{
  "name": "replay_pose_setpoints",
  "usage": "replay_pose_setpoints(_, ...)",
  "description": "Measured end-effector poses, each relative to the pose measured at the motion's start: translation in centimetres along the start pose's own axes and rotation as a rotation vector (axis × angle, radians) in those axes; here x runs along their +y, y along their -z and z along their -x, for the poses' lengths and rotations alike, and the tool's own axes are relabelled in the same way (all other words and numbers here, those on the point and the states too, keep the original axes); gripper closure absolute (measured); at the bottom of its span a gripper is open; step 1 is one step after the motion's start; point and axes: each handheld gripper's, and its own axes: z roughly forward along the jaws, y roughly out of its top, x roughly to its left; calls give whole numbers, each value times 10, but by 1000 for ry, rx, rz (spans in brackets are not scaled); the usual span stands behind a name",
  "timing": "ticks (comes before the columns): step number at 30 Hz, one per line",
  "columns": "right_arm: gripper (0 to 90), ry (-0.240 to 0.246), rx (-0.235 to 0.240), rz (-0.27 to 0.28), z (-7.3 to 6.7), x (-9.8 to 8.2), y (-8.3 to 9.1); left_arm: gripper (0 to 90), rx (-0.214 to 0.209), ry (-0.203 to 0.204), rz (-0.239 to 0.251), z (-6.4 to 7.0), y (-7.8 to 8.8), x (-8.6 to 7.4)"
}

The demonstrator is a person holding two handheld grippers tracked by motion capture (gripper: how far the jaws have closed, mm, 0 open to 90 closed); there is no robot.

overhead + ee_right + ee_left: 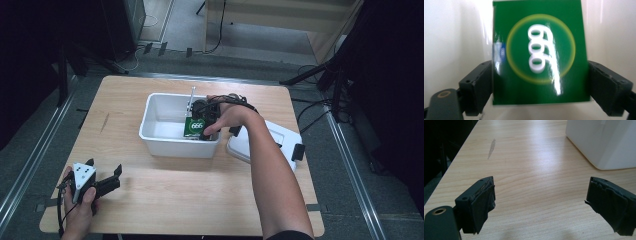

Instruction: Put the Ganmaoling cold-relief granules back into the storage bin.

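Observation:
A green box (194,126) marked "666" in a yellow ring stands inside the white bin (165,100), near its right front corner. My right gripper (199,127) reaches down into the bin and is shut on the box. In the right gripper view the two black jaws of the right gripper (540,85) press on the left and right edges of the green box (536,32), with white bin wall behind it. My left gripper (105,167) rests on the table at the lower left, jaws wide apart. Nothing lies between the open jaws of the left gripper (540,202).
The wooden table (165,195) carries the bin at its middle and a white lid (282,137) with a black clip to the bin's right. A corner of the bin (604,142) stands ahead and to the right of the left gripper. Cables and stands surround the table.

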Motion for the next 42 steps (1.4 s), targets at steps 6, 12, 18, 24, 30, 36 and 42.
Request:
replay_pose_setpoints(6, 131, -3, 7, 42, -1, -1, 7, 90, 1, -1, -3, 0, 0, 0)
replay_pose_setpoints(12, 127, 2, -12, 81, -2, -3, 20, 90, -1, -2, -4, 0, 0, 0)
replay_pose_setpoints(18, 124, -13, -23, 122, -3, -6, 36, 90, 0, -4, -6, 0, 0, 0)
replay_pose_setpoints(24, 125, -18, -46, 153, -6, -13, 56, 90, 1, -5, -6, 1, 0, 0)
replay_pose_setpoints(30, 125, -28, -66, 172, -10, -24, 77, 90, 0, -6, -6, 1, 0, 0)
replay_pose_setpoints(36, 126, -54, -90, 175, -11, -42, 92, 90, 4, -10, -7, 1, 0, 1)
replay_pose_setpoints(42, 126, -75, -111, 175, -13, -62, 100, 90, 6, -10, -7, 1, 0, 0)
